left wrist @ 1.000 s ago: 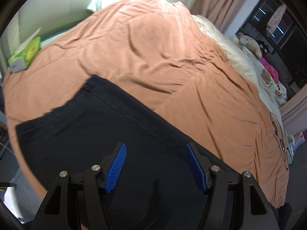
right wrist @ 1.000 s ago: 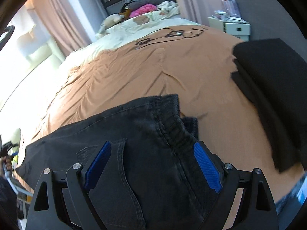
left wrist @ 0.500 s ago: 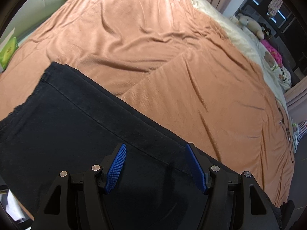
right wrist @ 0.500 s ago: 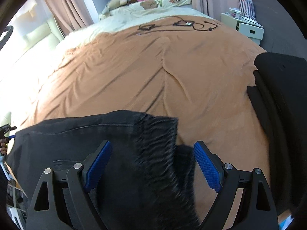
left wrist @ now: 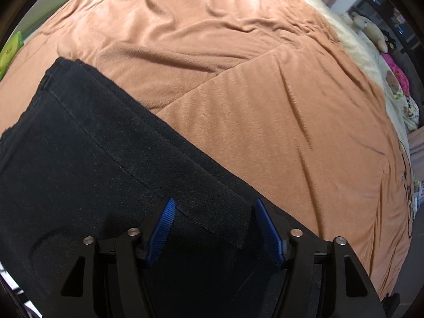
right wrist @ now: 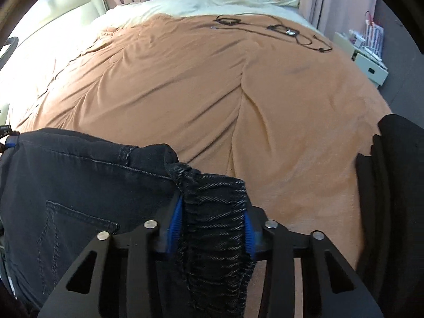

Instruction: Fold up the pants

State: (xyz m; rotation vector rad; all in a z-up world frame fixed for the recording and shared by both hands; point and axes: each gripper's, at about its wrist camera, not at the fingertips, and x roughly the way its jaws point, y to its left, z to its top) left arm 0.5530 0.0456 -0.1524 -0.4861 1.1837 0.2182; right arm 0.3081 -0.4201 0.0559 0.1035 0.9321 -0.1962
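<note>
My right hand-held gripper (right wrist: 213,225) tilted down over bed (right wrist: 212,92), jaws closing, blue pads pressing bunched waistband of pants (right wrist: 79,185). My left hand-held gripper (left wrist: 214,228) pitched steeply down over pant leg, jaws closing but apart, fold of cloth between them, ungripped. Pants lie flat along near bed edge. Dark folded stack (right wrist: 392,185) at right.

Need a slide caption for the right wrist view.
Right gripper closing on the bunched waistband of black pants on an orange bedspread.
</note>
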